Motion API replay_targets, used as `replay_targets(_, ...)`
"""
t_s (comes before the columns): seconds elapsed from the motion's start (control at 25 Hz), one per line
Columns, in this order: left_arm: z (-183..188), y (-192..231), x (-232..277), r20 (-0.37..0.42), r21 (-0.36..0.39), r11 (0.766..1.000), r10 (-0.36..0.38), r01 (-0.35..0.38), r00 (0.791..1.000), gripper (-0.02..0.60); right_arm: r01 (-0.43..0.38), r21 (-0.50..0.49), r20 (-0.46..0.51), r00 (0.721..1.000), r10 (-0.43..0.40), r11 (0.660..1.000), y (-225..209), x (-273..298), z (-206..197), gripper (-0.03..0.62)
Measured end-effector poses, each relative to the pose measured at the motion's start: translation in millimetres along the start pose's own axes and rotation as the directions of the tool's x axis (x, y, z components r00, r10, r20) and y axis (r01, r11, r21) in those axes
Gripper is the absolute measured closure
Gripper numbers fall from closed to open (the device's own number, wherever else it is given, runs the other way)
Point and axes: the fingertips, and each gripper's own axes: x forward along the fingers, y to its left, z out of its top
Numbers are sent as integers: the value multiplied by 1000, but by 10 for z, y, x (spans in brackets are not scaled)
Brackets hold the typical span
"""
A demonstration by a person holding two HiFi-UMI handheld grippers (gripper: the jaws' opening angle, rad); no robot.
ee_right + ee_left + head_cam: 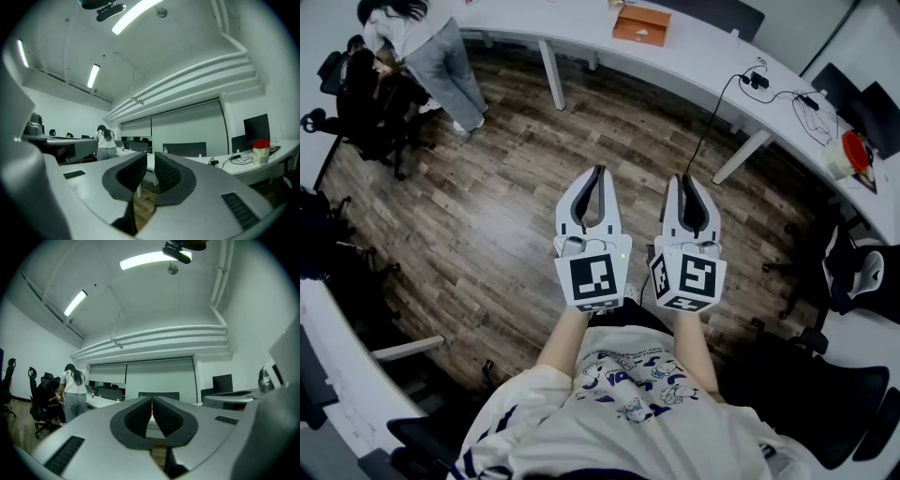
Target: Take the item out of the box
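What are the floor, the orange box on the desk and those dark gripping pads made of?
Brown plank floor: wood or wood-look laminate, matt, with visible grain and seams. Flat orange box: probably cardboard, matt, crisp edges; too far to be sure. Dark ribbed fingers of the left gripper: seemingly rubber, matt, finely ridged.

Floor (516, 159): wood-look planks, matt, with streaky grain. Desk (694, 56): smooth white top with a slight sheen. Box (641, 25): orange, matt, seemingly cardboard. Left gripper (598, 176) and right gripper (685, 183): smooth, matt, pale grey plastic shells. Their pads (139, 417) are black, rubbery-looking and finely ribbed. Marker cubes (592, 278): flat faces printed with black-and-white squares. Shirt (628, 412): soft pale cloth with a blue print. Ceiling (154, 301): smooth, matt white.
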Motion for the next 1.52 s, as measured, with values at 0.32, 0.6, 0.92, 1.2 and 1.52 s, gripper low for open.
replay_targets(0.32, 14, -61, 50, 2, 0, 1000, 1, -1, 1000, 560, 0, 4, 4, 1000, 0, 1000, -73, 19, 9, 528)
replay_targets(0.6, -39, -149, 162, -10, 4, 1000, 5, -5, 1000, 560, -12, 0, -12, 1000, 12, 1000, -155, 108, -53, 528)
replay_targets(0.92, -75, -283, 423, -9, 4, 999, 35, -35, 999, 560, -49, 14, -14, 999, 49, 999, -391, 342, -83, 526)
replay_targets(1.2, -140, -419, 556, -20, 10, 998, 58, -58, 998, 560, -102, 39, -23, 994, 103, 994, -537, 455, -159, 526)
replay_targets(1.52, -194, -480, 829, -39, 10, 998, 68, -68, 997, 560, -124, 60, -37, 991, 126, 990, -681, 689, -205, 527)
